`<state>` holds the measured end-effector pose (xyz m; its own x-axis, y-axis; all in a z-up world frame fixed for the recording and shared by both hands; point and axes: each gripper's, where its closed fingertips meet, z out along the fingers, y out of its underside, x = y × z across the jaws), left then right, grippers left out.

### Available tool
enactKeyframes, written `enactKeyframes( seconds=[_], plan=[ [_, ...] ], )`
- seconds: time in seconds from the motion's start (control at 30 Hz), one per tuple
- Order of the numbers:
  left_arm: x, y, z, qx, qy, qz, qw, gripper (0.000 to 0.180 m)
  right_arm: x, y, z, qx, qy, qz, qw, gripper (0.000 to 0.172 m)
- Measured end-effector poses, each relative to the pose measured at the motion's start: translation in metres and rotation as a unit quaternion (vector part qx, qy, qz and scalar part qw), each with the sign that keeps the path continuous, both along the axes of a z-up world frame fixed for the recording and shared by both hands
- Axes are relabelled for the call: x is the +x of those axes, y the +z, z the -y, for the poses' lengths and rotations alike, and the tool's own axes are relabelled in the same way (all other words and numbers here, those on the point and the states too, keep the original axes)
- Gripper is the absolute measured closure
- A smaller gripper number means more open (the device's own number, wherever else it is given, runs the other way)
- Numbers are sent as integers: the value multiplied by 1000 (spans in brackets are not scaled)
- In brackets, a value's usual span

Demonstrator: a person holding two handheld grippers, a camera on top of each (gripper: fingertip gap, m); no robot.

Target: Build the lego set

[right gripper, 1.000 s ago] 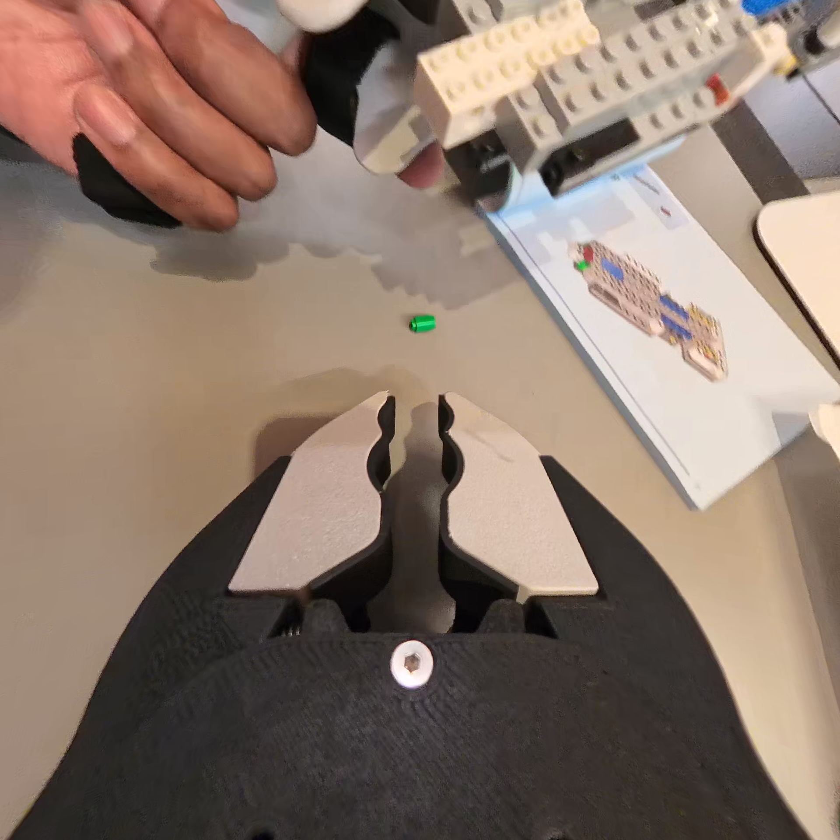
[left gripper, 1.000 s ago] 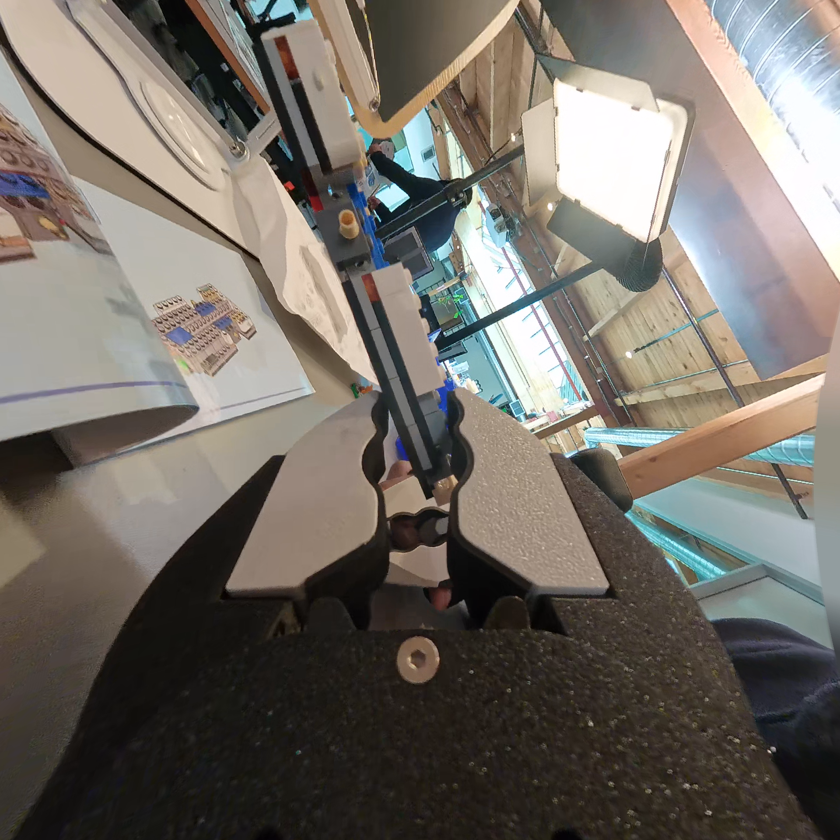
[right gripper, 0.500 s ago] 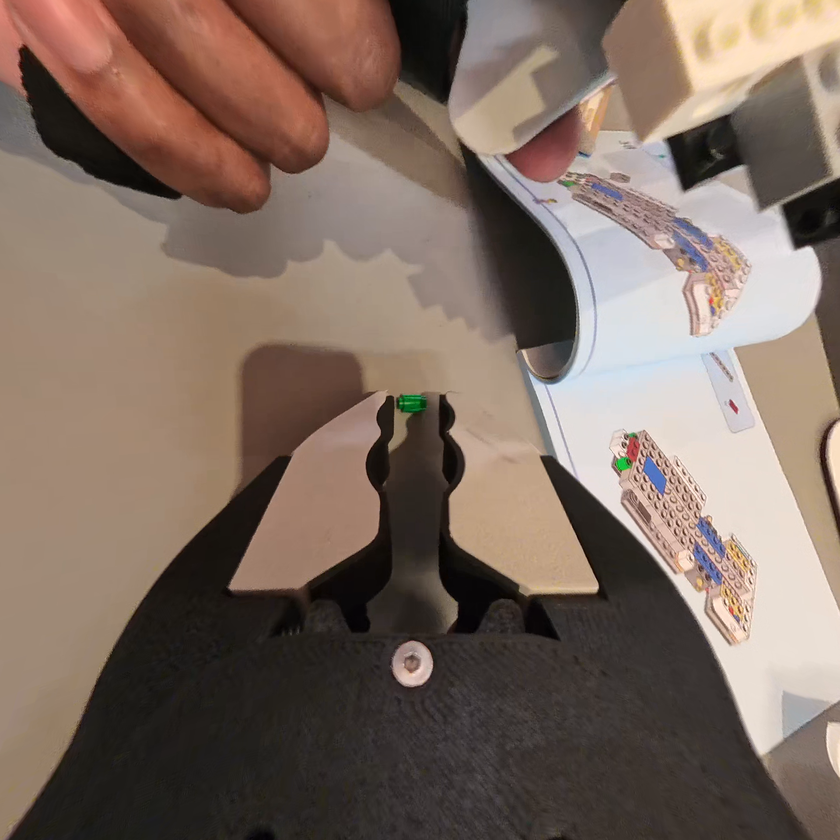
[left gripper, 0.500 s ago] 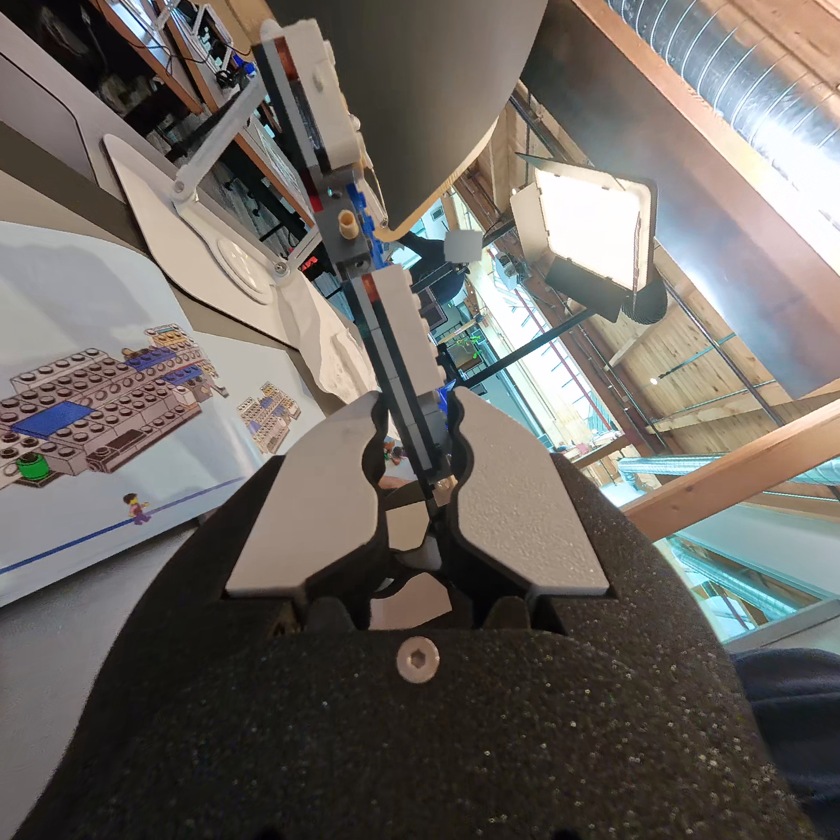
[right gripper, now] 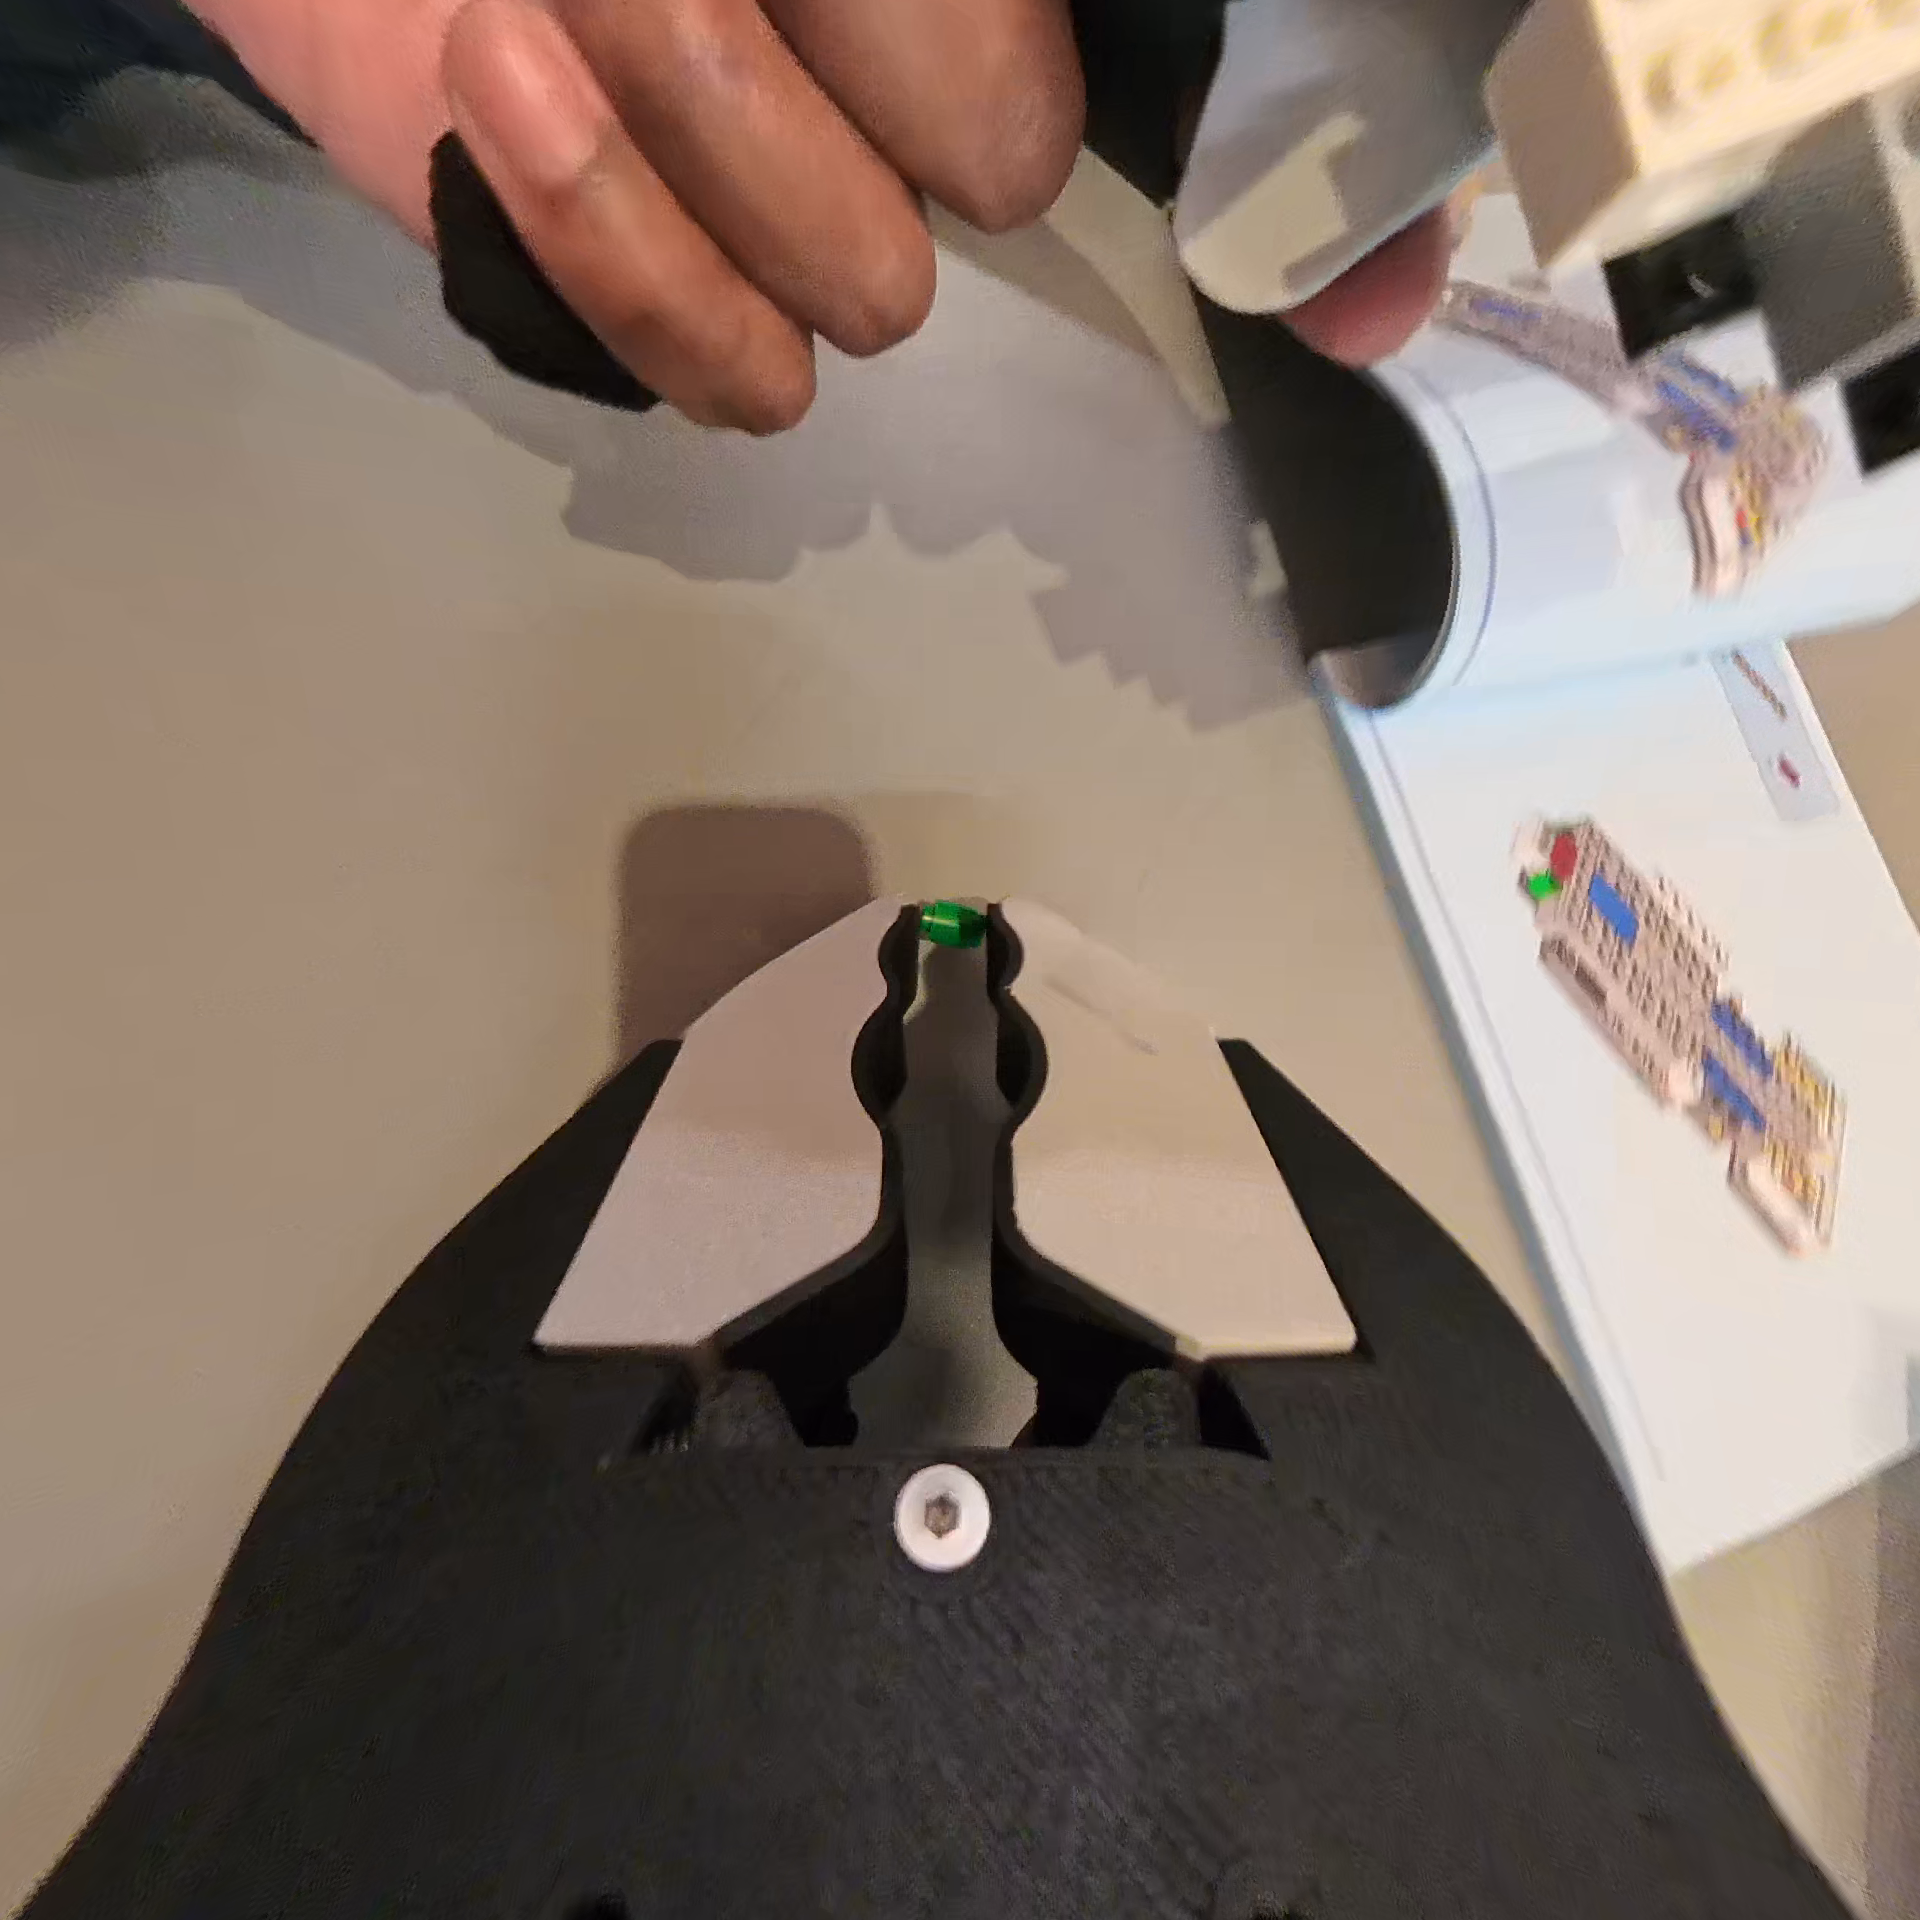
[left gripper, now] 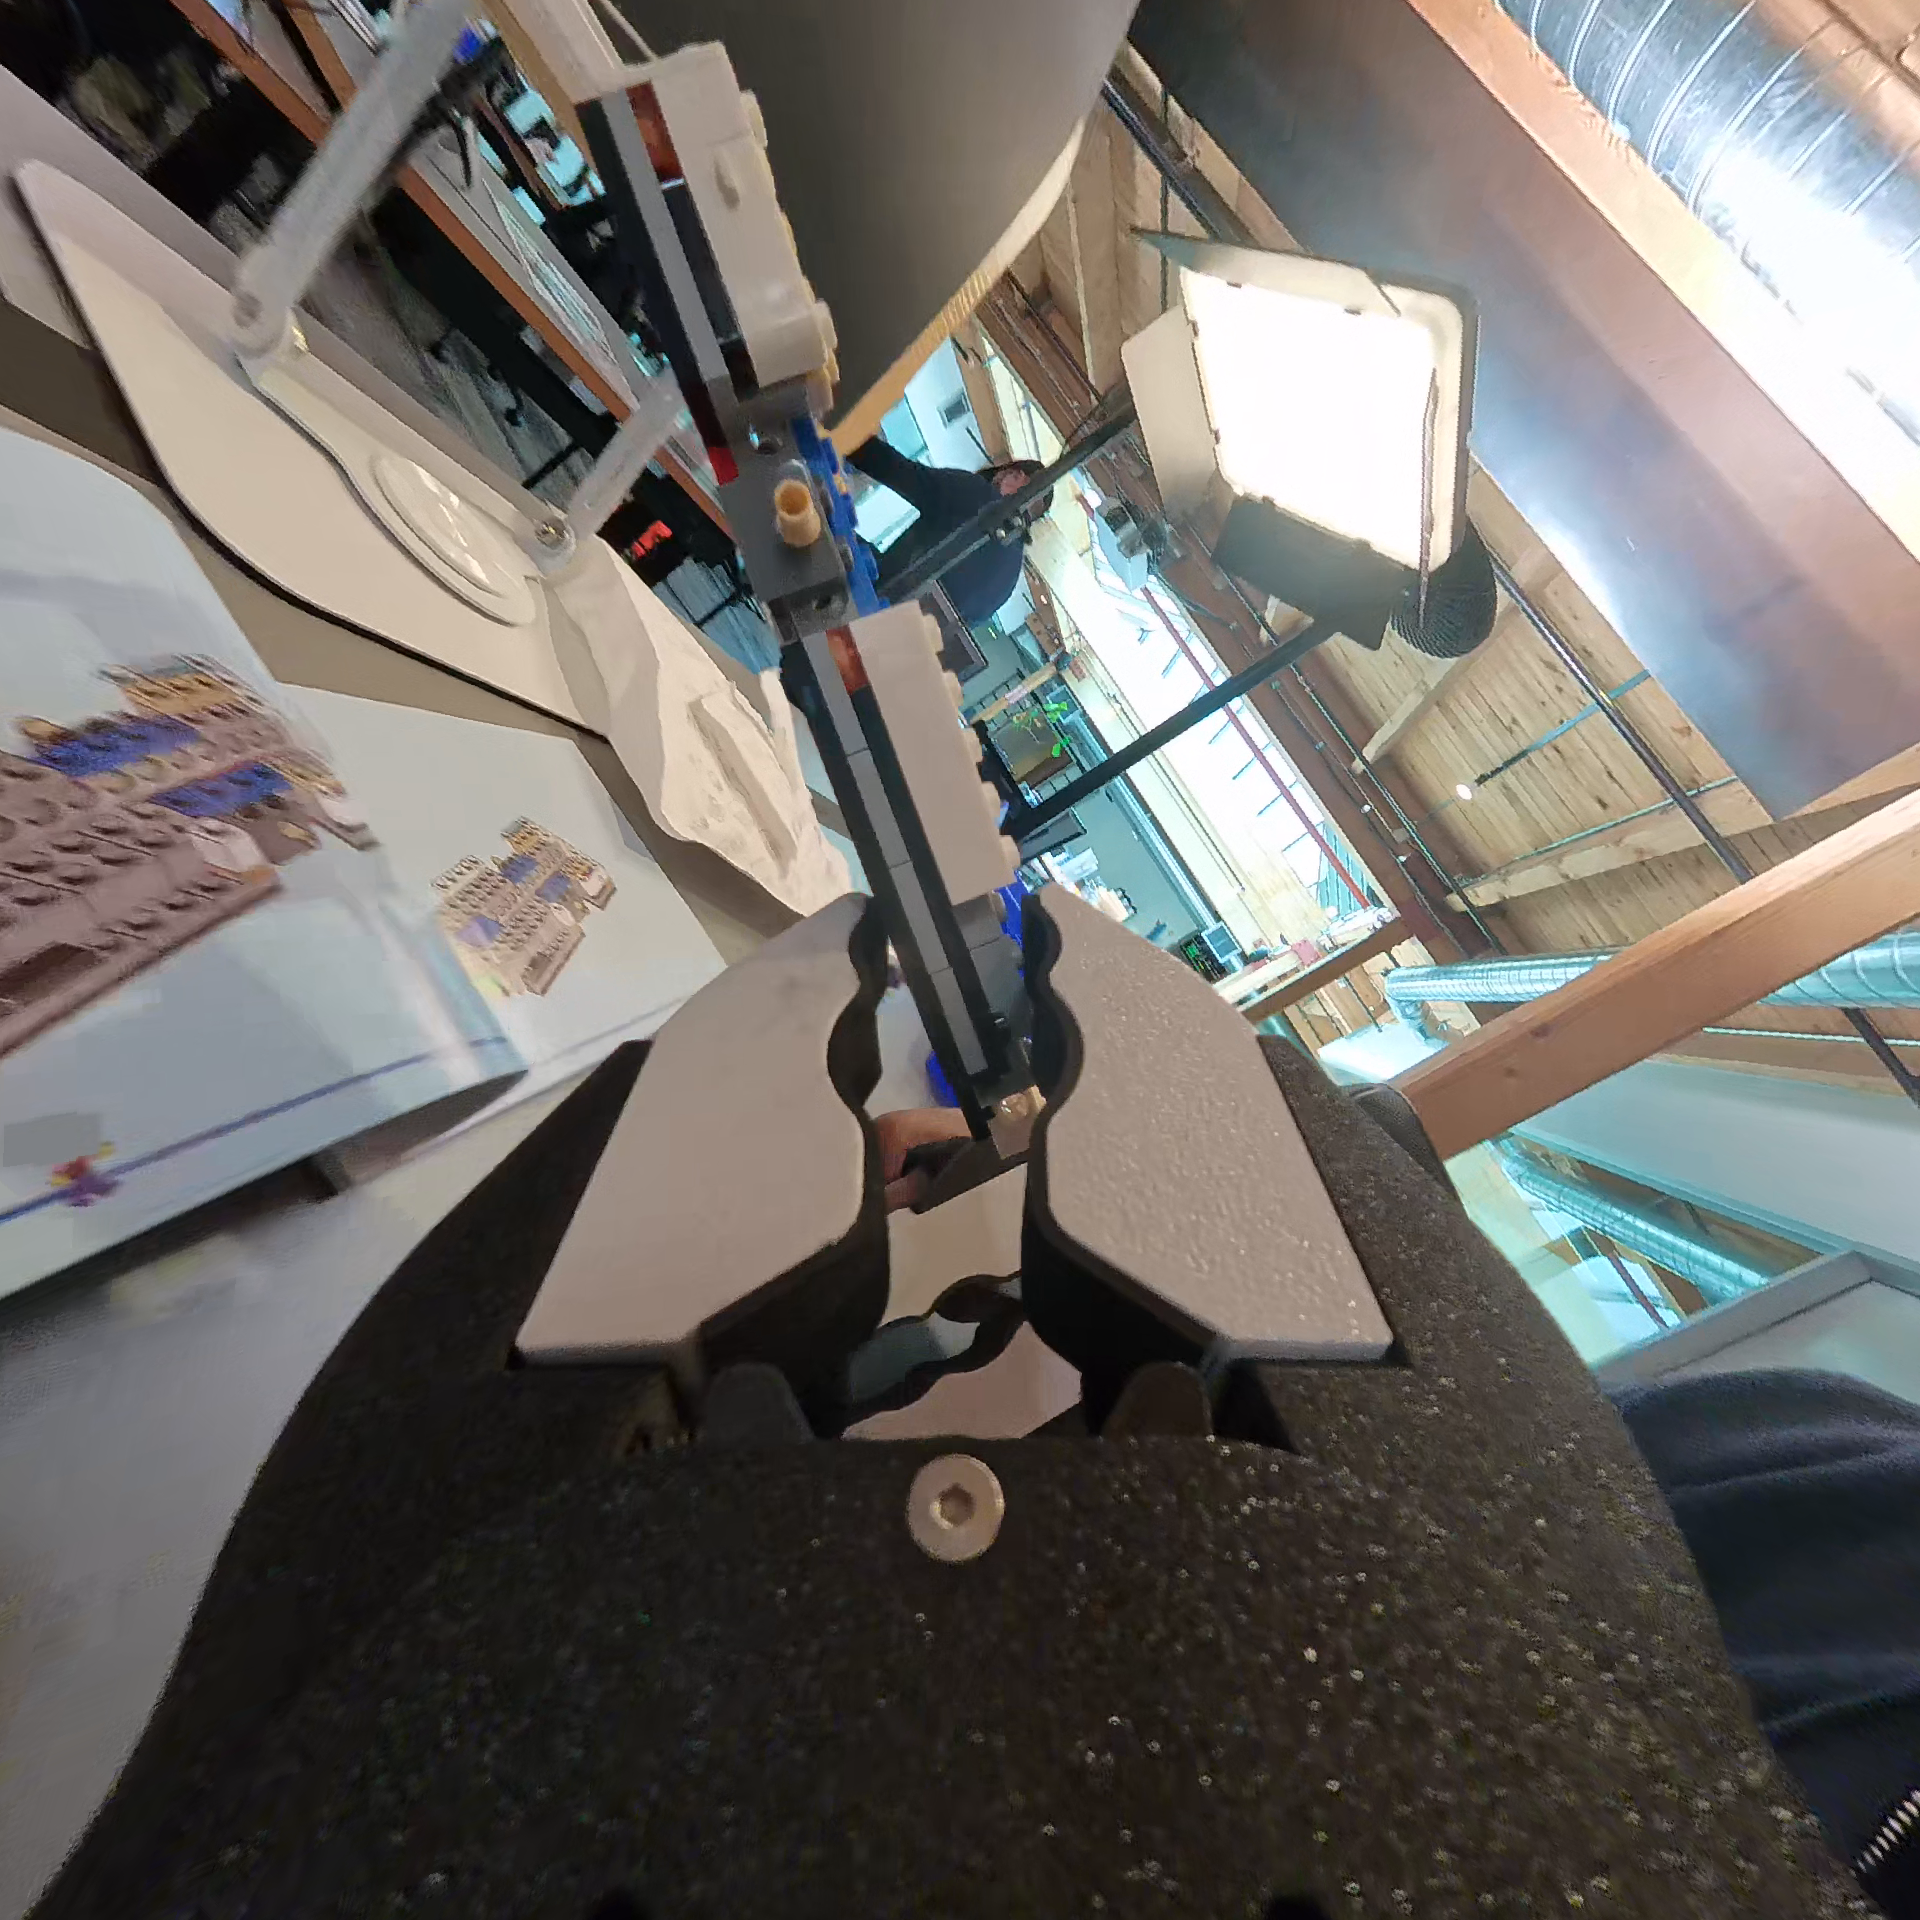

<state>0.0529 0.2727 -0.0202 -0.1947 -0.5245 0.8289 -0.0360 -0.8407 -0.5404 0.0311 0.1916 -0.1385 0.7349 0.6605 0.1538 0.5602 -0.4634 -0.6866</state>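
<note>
Two grippers show, each closed on something. Your right gripper (right gripper: 954,923) pinches a tiny green piece (right gripper: 952,924) at the very tips of its fingers (right gripper: 1049,940), one pad against each end, jaws narrow. The piece sits low over the beige table (right gripper: 312,644), whether lifted or resting you cannot tell.

Your left gripper (left gripper: 951,940) clamps the lower end of a long brick model (left gripper: 914,790), white, grey and black with blue bits; the model runs up and away between the jaws, the right pad against its studded side, the left pad against its dark edge near the tip. In the right wrist view that same model (right gripper: 1704,94) hangs at the upper right, cut off by the frame.

Left of the green piece the table lies bare. To its right lies an open instruction booklet (right gripper: 1621,1039), its near edge close beside your right finger, one page curled up into a roll (right gripper: 1558,540). Just ahead and above, your hand (right gripper: 707,177) on the left gripper crowds the space over the table.

Blur smears the booklet's drawings. A white crumpled sheet (left gripper: 727,769) and a flat white base with a clear arm (left gripper: 312,436) lie behind the booklet in the left wrist view. A lamp (left gripper: 1320,416) glares at the upper right there.
</note>
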Motion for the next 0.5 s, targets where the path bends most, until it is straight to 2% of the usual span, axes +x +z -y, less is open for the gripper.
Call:
enactKeyframes(
  seconds=[0.17, 0.3, 0.5],
  plan=[
    [12, -6, 43, -17, -61, -5, 998, 156, 20, -8, 49, -4, -43, -8, 999, 158],
    [18, -15, 71, -39, -105, -14, 994, 156, 28, -11, 65, 1, -55, -7, 998, 155],
    [22, -26, 80, -33, -119, -29, 992, 156, 35, -6, 77, 9, -48, 21, 999, 153]
  ],
)
